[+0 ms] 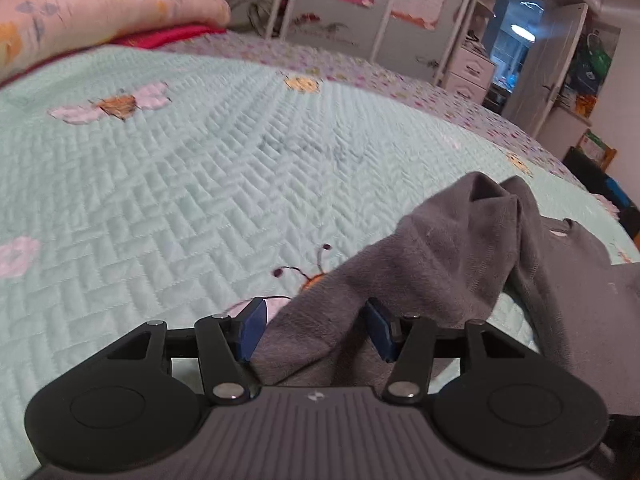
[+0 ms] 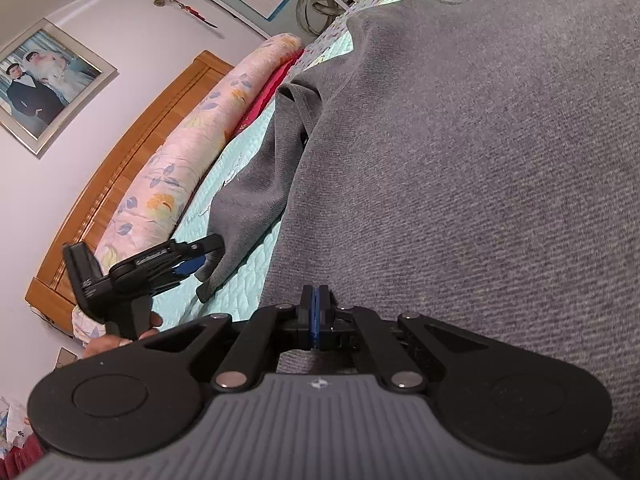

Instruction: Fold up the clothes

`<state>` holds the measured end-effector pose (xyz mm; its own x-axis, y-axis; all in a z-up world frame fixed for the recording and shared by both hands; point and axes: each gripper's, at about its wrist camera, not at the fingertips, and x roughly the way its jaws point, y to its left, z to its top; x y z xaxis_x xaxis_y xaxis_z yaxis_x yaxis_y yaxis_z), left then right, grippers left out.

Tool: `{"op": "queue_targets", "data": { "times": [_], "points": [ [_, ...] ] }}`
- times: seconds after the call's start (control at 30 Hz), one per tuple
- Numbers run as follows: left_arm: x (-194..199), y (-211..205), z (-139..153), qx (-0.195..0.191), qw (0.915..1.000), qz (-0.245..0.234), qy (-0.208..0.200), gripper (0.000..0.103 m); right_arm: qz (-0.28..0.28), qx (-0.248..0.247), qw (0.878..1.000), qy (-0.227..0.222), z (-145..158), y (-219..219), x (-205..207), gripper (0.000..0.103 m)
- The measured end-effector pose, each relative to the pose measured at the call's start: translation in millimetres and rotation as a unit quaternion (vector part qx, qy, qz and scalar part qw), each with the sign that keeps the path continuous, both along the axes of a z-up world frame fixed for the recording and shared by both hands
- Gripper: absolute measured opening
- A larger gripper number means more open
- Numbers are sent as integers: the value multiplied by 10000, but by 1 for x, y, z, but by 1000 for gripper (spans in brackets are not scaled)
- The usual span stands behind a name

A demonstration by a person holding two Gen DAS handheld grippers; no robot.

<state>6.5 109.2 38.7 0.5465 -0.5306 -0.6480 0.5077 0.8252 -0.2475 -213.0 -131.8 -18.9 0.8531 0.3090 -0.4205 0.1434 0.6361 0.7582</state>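
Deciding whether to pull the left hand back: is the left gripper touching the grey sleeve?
Touching. In the left wrist view the grey sleeve lies between the left gripper's spread fingers, against the left finger.

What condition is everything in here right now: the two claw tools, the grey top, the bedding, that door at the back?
left gripper: open, grey sleeve between its pads.
right gripper: shut, at the sweater's edge.
grey sweater: spread on the bed, not yet folded.
green quilt: spread flat.
floral bolster: lying along the wooden headboard.
door: open.
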Motion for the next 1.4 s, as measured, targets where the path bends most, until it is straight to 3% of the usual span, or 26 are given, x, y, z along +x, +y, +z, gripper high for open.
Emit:
{"op": "queue_targets", "data": {
  "times": [0.03,0.1,0.13,0.2,0.27,0.33,0.4,0.5,0.67,0.77,0.83,0.93,1.03,1.1,1.17,1.27,1.33,1.4],
  "points": [
    [0,-3,0,43,9999,-74,57,52,1,3,10000,-2,0,0,0,0],
    [0,-8,-1,138,9995,-226,145,25,2,10,10000,-7,0,0,0,0],
    [-2,-9,2,182,9993,-286,135,4,2,14,10000,-9,0,0,0,0],
    [-5,-5,12,62,9998,-159,124,5,3,21,10000,-13,0,0,1,0],
    [-7,10,33,-322,9993,171,6,4,5,28,10000,-18,0,0,1,0],
    [-6,28,54,-737,9956,567,-109,4,6,35,10000,-22,0,-1,1,0],
    [0,42,71,-889,9914,943,-191,4,7,42,10000,-27,0,-1,1,0],
    [14,45,89,-713,9898,1202,-267,4,9,52,10000,-31,0,-1,1,0],
    [23,20,103,-192,9911,1248,-427,4,11,71,10000,-37,-1,-2,0,0],
    [30,12,126,-293,9891,1280,-660,4,14,95,9999,-45,-2,-3,0,0],
    [39,-3,145,58,9894,1154,-879,4,18,115,9999,-53,-2,-4,0,0],
    [64,-32,158,1183,9838,981,-922,5,24,162,9998,-71,-2,-5,0,0],
    [98,-38,139,1986,9734,1067,-407,5,27,199,9998,-87,-3,-5,0,0],
    [117,-28,114,2194,9678,1234,54,5,32,223,9997,-96,-3,-6,0,0],
    [130,-15,86,2179,9674,1231,393,11,38,246,9996,-107,-4,-7,0,0],
    [134,9,62,2011,9635,1715,428,22,48,268,9996,-111,-4,-8,0,0],
    [125,32,62,1436,9636,2234,303,25,54,283,9995,-114,-5,-8,0,0],
    [112,59,66,727,9566,2815,171,42,52,288,9995,-116,-5,-9,0,0]
  ]
}}
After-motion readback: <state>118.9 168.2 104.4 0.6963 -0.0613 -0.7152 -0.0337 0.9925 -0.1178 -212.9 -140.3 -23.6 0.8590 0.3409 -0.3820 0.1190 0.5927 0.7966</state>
